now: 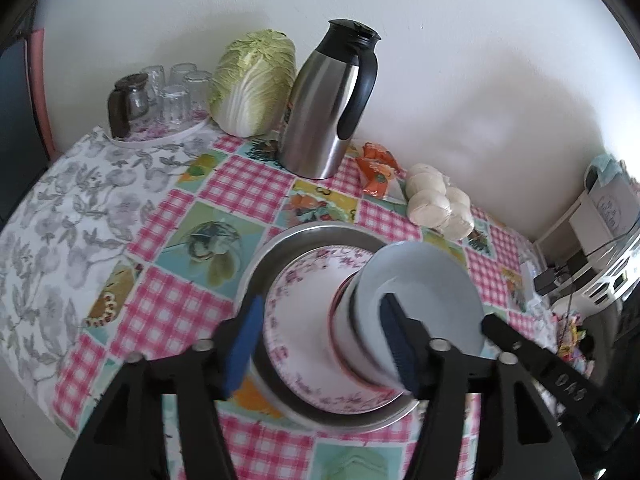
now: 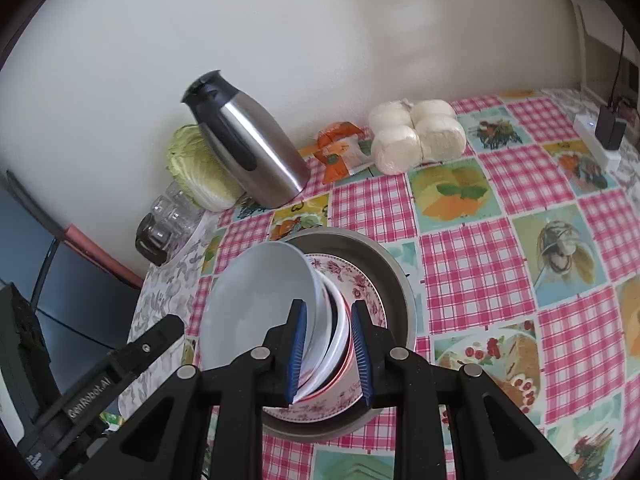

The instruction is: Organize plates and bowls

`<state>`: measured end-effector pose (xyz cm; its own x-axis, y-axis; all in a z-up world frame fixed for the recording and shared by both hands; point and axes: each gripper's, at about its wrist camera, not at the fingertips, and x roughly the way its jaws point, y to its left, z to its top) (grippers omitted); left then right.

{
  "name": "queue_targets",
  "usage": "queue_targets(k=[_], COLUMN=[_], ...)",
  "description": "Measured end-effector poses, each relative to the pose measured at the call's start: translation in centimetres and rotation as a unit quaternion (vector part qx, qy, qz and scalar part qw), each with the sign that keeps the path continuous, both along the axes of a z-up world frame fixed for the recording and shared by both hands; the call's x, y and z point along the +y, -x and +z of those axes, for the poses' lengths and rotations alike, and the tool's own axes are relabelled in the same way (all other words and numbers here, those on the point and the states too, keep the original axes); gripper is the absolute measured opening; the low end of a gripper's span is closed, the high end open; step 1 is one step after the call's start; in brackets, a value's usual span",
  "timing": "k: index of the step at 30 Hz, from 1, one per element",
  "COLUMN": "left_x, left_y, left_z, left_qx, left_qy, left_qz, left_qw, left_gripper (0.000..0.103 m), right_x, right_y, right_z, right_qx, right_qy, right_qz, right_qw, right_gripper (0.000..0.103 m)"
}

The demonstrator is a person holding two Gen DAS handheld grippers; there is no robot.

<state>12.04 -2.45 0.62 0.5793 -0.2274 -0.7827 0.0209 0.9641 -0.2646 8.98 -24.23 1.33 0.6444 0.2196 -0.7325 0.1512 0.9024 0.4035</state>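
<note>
Your right hand-held gripper is nearly closed, its blue pads clamped on the rims of the tilted bowl stack: a pale bowl outermost, with at least two more nested behind it. The stack hangs tipped over the floral plate, which lies flat inside the steel basin on the worktop. Whether the stack's foot touches the plate cannot be told. The stack's long axis runs roughly level, open mouths facing away from the basin's centre, toward your left hand-held gripper. That one stands well open; in its own view the bowls sit between its fingers, with no pad visibly pressing, so it holds nothing. Judgement: the right is the only one in command of the stack. Next move likely needs the stack rotated mouth-up over the basin. Risk: the inner bowls sliding out toward the mouth side.
</note>
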Motion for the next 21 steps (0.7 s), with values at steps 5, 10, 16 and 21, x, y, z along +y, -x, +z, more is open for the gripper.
queue_targets(k=[5,10,16,21], left_x=[0.4,0.4,0.2,0.8], left_y=[1.5,2.8,4.0,4.3], left_z=[-0.8,-1.9,-2.6,-3.2], left_qx=[-0.004,-0.003,-0.013,-0.009], left_qy=[-0.032,-0.065,-0.1,-0.108], left_qz=[-0.002,-0.01,-0.023,-0.021], left_qw=[0.9995,0.9978,0.9946,0.9939], left_gripper=[0.077,0.088,0.095,0.098], right_x=[0.8,1.3,1.6,2.0], right_y=[1.4,2.9,3.7,4.0], right_z=[0.4,-0.2,-1.7,-2.5], right_qx=[-0.004,-0.008,0.004,0.009], right_qy=[0.031,0.06,0.093,0.115], right_qz=[0.005,0.006,0.014,0.019], right_qw=[0.999,0.998,0.996,0.993], right_gripper=[0.051,0.073,0.085,0.103])
